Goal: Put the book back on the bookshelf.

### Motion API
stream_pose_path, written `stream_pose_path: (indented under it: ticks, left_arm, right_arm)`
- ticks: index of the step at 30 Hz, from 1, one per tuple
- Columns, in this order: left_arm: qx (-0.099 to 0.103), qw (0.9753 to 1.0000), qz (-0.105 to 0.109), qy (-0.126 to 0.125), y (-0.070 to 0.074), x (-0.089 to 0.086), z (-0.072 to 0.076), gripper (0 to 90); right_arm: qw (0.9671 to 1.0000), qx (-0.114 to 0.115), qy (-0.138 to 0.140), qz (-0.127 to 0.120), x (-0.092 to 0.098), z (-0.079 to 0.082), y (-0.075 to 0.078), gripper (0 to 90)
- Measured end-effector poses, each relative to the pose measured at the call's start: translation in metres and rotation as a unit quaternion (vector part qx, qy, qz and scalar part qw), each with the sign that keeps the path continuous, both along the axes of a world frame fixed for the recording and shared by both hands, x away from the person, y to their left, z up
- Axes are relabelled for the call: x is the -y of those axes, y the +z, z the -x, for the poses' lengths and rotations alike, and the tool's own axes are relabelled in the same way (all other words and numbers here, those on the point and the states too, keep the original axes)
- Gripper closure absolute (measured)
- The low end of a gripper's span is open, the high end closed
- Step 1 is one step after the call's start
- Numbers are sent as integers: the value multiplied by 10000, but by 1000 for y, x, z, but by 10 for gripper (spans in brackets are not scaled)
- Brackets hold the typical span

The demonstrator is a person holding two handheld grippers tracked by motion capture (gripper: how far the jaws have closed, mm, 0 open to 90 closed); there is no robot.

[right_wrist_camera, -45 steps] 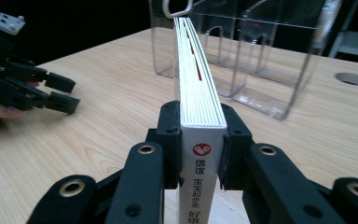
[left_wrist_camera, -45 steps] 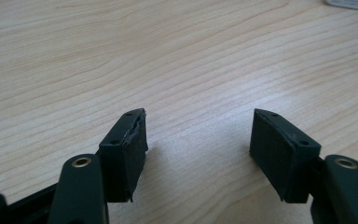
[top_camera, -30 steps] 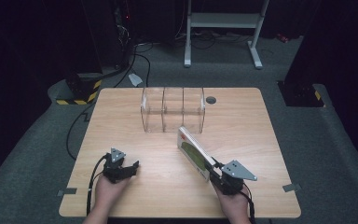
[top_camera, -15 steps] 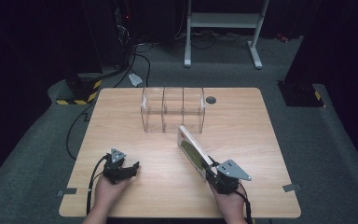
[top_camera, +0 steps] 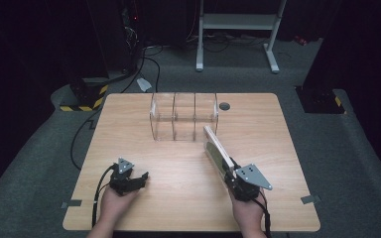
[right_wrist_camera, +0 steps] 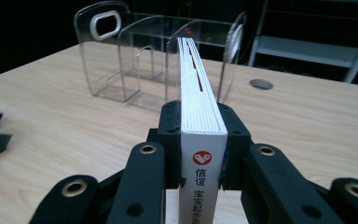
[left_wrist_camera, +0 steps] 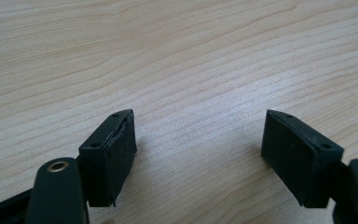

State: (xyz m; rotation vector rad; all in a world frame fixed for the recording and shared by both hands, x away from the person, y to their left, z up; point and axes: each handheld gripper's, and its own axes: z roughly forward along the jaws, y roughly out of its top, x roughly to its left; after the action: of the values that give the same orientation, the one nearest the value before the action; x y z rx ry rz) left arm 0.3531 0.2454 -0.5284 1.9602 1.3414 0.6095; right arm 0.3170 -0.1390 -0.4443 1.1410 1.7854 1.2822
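Two jaws of my right gripper [right_wrist_camera: 200, 135] clamp the book [right_wrist_camera: 198, 93] by its spine end, long axis aimed at the clear divider rack [top_camera: 183, 116] toward the tabletop's far edge; left gripper [left_wrist_camera: 198, 154] gapes empty.

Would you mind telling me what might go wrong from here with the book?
The right hand-held gripper clamps the book at its spine end alone, so the long free end could sag or twist. Its far edge sits close to the clear divider rack and might strike a partition and push the light rack.
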Motion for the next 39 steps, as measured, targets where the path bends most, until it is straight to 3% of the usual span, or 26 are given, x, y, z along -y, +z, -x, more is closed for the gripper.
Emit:
stream_pose_path:
  ticks: [12, 39]
  left_arm:
    - [-5, 10000, 5, 4, 0, 0, 0, 261]
    - [-13, 10000, -3, 22, 0, -1, 0, 279]
  right_arm:
    - [9997, 156, -165, -86, -14, -35, 13, 753]
    - [9983, 71, -571, 79, -46, -109, 22, 753]
